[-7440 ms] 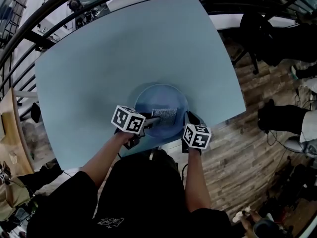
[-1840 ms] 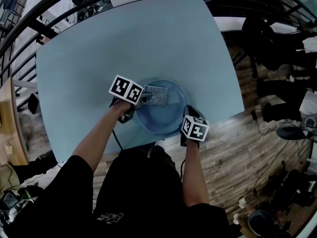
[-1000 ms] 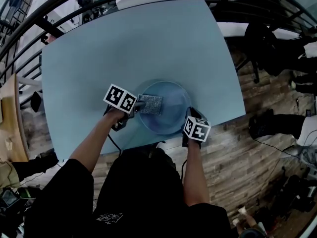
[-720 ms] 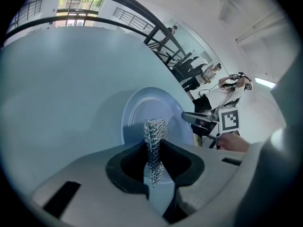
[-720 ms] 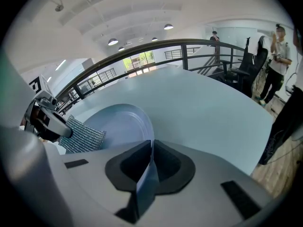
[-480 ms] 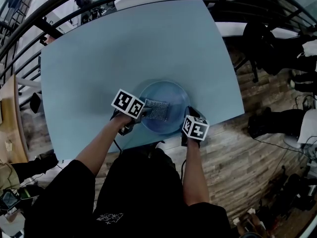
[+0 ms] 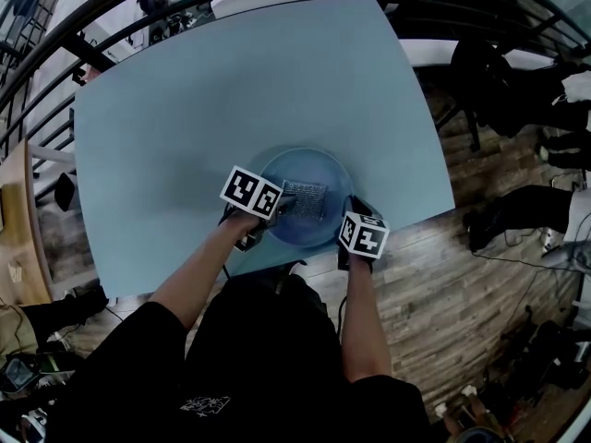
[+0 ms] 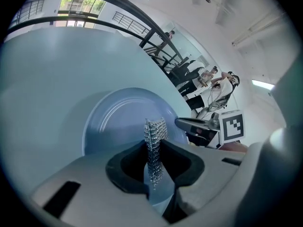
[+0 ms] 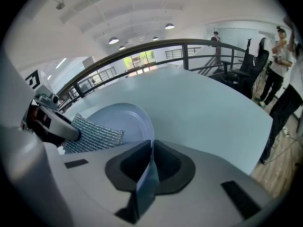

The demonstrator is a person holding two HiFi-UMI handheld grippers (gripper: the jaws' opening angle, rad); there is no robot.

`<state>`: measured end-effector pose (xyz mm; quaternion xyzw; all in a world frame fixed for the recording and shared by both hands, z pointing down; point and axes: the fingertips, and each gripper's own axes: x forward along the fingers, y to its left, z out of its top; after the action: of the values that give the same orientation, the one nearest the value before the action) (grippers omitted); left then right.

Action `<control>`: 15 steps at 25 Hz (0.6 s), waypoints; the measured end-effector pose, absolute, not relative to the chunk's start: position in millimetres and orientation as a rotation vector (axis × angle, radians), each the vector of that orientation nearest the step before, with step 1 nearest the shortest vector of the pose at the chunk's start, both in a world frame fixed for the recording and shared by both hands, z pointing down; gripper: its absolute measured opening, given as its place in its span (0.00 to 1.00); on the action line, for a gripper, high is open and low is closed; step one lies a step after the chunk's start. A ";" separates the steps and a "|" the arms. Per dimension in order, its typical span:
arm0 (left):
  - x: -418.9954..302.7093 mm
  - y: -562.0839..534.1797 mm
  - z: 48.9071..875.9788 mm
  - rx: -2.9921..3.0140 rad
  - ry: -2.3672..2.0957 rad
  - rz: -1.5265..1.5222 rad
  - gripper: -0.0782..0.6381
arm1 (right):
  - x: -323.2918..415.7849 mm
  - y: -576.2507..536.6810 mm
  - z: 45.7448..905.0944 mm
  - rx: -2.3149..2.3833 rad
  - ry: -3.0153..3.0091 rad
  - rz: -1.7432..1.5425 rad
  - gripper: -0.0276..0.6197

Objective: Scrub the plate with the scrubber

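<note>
A pale blue plate (image 7: 323,169) lies on the light blue table (image 7: 231,90) near its front edge. My left gripper (image 7: 279,206) is shut on a silvery mesh scrubber (image 7: 303,197), which lies flat on the plate's middle. In the left gripper view the scrubber (image 8: 154,148) stands edge-on between the jaws, over the plate (image 8: 113,122). My right gripper (image 7: 349,212) is shut on the plate's near right rim. In the right gripper view the rim (image 9: 147,174) is pinched between the jaws, with the scrubber (image 9: 92,134) to the left.
The table's front edge (image 7: 369,233) runs just below the plate, with wood floor (image 7: 443,284) beyond it. A dark railing (image 7: 55,35) curves round the far side. People and chairs (image 7: 517,72) are at the right.
My left gripper has slid the scrubber to the right across the plate, from its left rim to its middle. The right gripper has kept hold of the rim.
</note>
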<state>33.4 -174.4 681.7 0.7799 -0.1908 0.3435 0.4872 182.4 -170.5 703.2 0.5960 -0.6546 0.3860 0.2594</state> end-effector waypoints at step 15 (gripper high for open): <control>2.1 -195.5 671.1 1.894 -0.632 0.657 0.23 | 179.8 -167.4 701.7 1.570 -1.787 1.004 0.08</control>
<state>2.1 -195.5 671.1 0.7820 -0.2611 0.2713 0.4967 179.8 -167.4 701.7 0.5844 -0.6653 0.3737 0.2761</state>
